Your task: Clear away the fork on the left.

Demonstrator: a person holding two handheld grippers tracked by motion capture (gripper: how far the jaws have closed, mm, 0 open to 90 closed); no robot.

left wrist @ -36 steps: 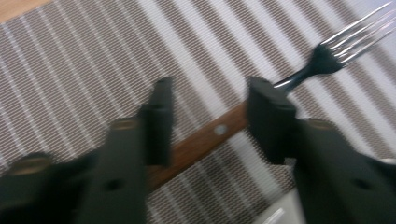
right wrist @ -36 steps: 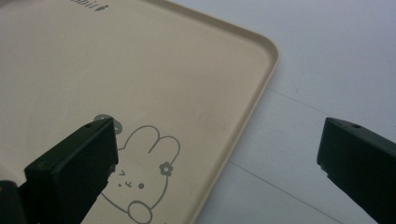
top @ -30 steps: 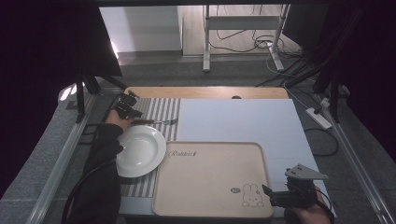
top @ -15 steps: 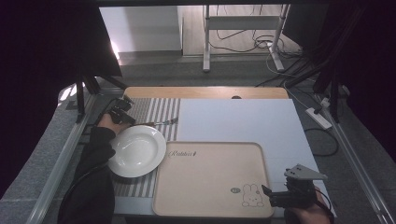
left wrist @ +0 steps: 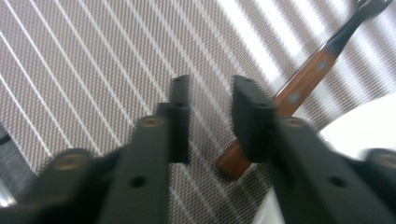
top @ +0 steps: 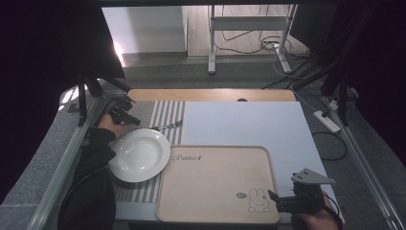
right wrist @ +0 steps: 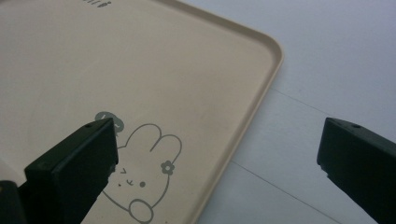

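Bare white plate and bare beige tray, a gripper near each.

Left gripper [left wrist: 210, 100], jaws slightly parted and pinching nothing, hangs over the striped mat [left wrist: 93, 56]; fork [left wrist: 299, 93] and plate [top: 139, 154] just beside it. Right gripper [right wrist: 217, 154], jaws spread wide, straddles the tray's [right wrist: 261, 88] corner edge.

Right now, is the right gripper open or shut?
Open. In the right gripper view its jaws stand wide apart over the beige tray's corner, nothing between them; the right gripper sits at the tray's near right corner.

Dim room, dark vignetted edges, window glare at upper left, left tool [left wrist: 210, 121] motion-blurred
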